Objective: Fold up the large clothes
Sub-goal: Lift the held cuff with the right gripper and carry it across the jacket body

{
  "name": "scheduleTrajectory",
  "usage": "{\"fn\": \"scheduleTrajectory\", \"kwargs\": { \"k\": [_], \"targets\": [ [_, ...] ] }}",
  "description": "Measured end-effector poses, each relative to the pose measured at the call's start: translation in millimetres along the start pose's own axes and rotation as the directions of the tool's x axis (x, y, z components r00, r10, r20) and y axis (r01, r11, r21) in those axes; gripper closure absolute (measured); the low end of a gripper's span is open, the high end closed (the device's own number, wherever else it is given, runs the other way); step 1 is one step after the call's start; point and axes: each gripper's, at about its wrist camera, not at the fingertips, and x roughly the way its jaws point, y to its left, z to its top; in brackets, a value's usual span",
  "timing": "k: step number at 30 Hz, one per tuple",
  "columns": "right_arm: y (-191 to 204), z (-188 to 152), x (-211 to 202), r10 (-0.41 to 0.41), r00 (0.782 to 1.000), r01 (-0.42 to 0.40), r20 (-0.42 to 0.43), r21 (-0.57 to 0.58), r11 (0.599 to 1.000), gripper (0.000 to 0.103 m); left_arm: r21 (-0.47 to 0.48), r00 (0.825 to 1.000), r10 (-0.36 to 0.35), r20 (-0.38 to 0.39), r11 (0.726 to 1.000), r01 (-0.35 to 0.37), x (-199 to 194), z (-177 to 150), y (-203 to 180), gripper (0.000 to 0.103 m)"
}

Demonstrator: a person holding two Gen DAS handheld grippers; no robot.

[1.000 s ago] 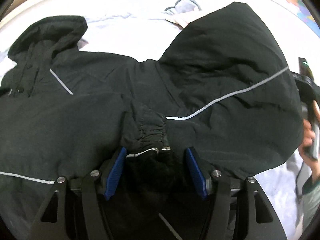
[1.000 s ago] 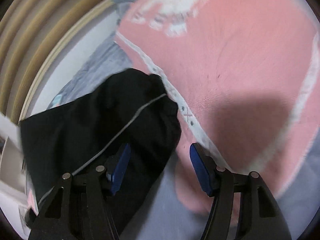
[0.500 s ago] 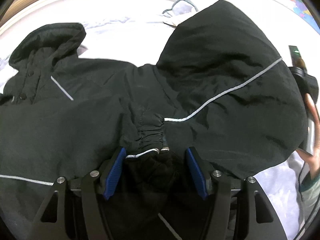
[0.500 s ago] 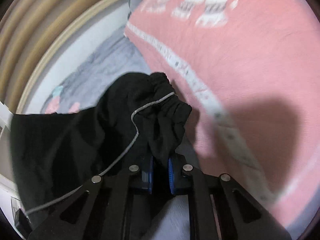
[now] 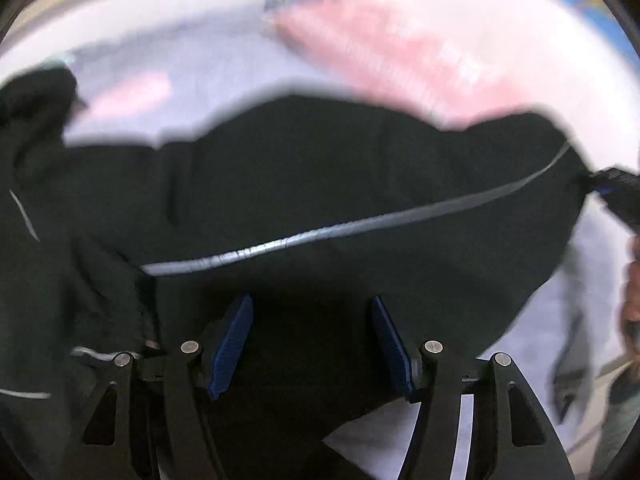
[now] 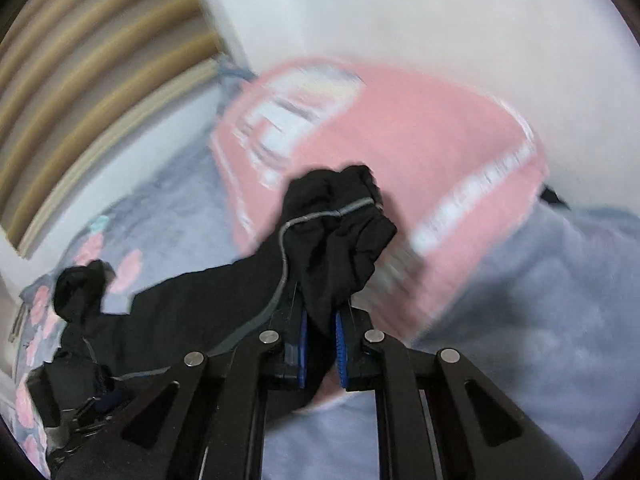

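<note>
A black jacket (image 5: 320,184) with thin grey reflective piping lies spread on the bed and fills the left wrist view. My left gripper (image 5: 312,344) is open just above the jacket's body, blue pads wide apart, nothing between them. My right gripper (image 6: 320,340) is shut on the bunched cuff of the jacket's sleeve (image 6: 340,220) and holds it lifted off the bed; the sleeve trails down to the left towards the jacket's hood (image 6: 80,284). The right gripper also shows in the left wrist view (image 5: 616,192) at the sleeve's far end.
A pink blanket (image 6: 400,152) with a white pattern lies behind the sleeve, on a pale lavender bedsheet (image 6: 540,300). A slatted wooden headboard (image 6: 80,60) stands at the left. The person's hand (image 5: 632,300) is at the right edge.
My right gripper, shut on the sleeve cuff, has lifted it and pulled the sleeve out straight. My left gripper has moved off the other cuff, which now lies to its left.
</note>
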Motion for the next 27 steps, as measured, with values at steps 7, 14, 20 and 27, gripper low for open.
{"fn": "scheduleTrajectory", "kwargs": {
  "k": [7,14,20,27],
  "targets": [
    [-43,-12,16,0.085,0.994,-0.078,-0.07,0.095,0.992,0.07,0.048,1.0,0.015,0.011,0.999,-0.016,3,-4,-3,0.04],
    [-55,-2,5,0.086,0.996,-0.084,-0.014,0.129,0.988,0.043,0.057,0.999,0.019,0.026,0.998,-0.021,2,-7,-5,0.039],
    [-43,1,43,0.137,0.987,-0.124,-0.09,0.139,0.983,0.079,0.071,0.999,0.025,0.035,0.997,-0.028,1,-11,-8,0.039],
    [-29,-6,19,0.04,0.999,-0.041,0.018,0.061,0.997,0.085,0.082,0.999,0.043,0.008,0.996,-0.044,11,-10,-9,0.039]
  ]
}}
